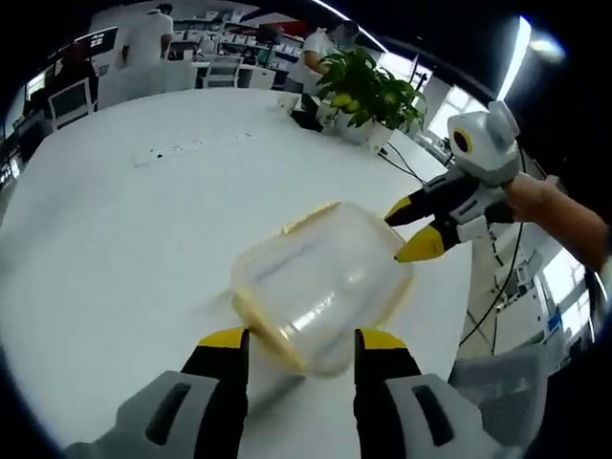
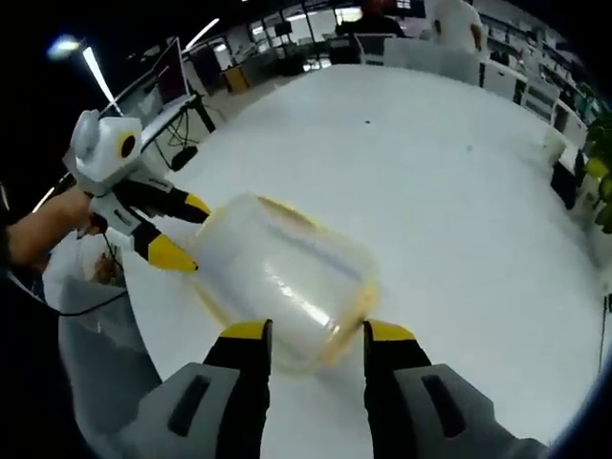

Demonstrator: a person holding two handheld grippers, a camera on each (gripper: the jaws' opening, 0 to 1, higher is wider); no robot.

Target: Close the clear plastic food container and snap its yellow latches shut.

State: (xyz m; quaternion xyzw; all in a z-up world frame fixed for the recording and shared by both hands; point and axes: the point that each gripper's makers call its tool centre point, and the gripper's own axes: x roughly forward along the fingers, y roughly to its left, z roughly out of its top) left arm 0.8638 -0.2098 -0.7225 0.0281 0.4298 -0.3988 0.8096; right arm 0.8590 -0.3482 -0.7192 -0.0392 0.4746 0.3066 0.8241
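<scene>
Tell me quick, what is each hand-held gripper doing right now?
Left hand-held gripper: open, jaws either side of the clear container's end.
Right hand-held gripper: open, jaws flanking the container's opposite end.

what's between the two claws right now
The clear container, lid on, sits between them on the white table. The left claw is at one end and the right claw at the opposite end; both views show it.

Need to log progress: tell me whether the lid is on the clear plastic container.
On. The clear plastic food container shows its yellow-rimmed lid seated flush; latches cannot be judged.
</scene>
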